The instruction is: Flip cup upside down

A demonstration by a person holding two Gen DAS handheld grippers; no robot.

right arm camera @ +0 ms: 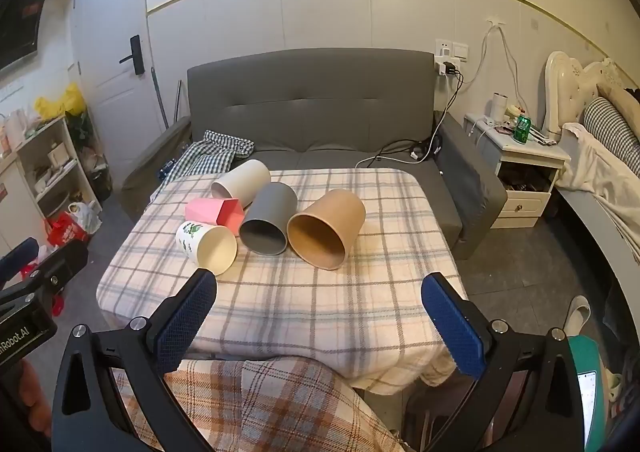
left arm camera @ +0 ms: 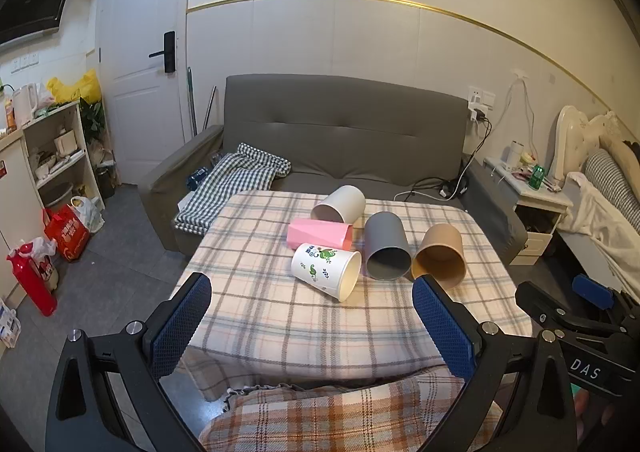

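Note:
Several cups lie on their sides on a plaid-covered table: a white cup with green print, a pink square cup, a plain white cup, a grey cup and a brown cup. They also show in the right wrist view: printed cup, pink cup, white cup, grey cup, brown cup. My left gripper is open and empty at the table's near edge. My right gripper is open and empty, also short of the cups.
A grey sofa with a checked cloth stands behind the table. A shelf and red bags are at the left. A nightstand and bed are at the right. A plaid-clad leg is below the grippers.

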